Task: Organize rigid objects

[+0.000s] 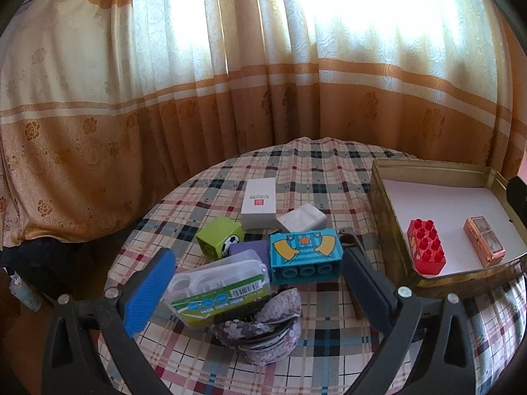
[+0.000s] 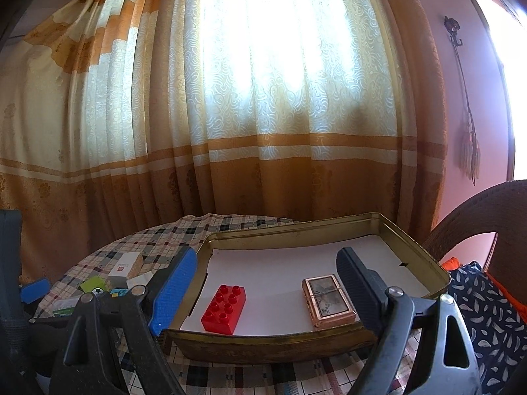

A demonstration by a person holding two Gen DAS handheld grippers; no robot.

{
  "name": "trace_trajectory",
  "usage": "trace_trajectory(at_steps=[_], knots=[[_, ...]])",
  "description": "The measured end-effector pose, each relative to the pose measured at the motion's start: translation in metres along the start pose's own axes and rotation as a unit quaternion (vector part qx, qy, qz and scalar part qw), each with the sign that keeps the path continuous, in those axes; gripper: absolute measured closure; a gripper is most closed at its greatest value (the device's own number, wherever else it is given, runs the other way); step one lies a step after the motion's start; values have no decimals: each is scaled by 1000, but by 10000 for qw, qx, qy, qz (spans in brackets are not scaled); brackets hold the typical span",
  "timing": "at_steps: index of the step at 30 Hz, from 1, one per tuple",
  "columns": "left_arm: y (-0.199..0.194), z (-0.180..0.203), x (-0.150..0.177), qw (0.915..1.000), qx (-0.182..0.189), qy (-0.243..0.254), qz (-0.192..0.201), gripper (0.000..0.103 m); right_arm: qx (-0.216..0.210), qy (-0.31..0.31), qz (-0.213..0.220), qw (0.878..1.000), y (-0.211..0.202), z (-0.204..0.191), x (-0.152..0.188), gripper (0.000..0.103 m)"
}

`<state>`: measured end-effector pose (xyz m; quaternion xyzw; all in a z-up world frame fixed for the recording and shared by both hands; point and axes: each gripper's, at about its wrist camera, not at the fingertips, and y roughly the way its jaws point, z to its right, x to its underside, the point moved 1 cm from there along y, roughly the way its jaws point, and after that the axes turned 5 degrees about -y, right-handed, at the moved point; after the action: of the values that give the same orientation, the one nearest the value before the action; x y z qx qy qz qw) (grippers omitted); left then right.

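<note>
A gold tin tray on the table's right holds a red brick and a copper case. My left gripper is open and empty over a pile: a clear plastic box with green label, a blue printed brick, a green cube, a purple block, a white block, a white box and a sequin pouch. My right gripper is open and empty over the tray's near side.
The round table has a plaid cloth. Curtains hang close behind it. A wicker chair with a patterned cushion stands to the right of the tray.
</note>
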<state>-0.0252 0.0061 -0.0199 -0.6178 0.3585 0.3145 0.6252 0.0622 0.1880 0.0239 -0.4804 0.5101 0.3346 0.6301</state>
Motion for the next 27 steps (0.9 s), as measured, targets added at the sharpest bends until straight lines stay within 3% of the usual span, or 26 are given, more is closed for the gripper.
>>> trace_trajectory(at_steps=[8,16,22,27], knots=[[2,-2,4,9998,68,-73,-182,1,10,-14,1,10000,-2,0,1,15],[-6,-25,4,9994,83,-339,-52,1,-62,-88,-25,9999,-6,-4,2,15],[-6,-53,10,9986,-89,-470,-233,1,-176,-121,-34,9998,-12,-10,4,15],[-3,-77,18,9976,-479,-386,-311,1,-709,15,-412,9966,-9,-25,10,15]])
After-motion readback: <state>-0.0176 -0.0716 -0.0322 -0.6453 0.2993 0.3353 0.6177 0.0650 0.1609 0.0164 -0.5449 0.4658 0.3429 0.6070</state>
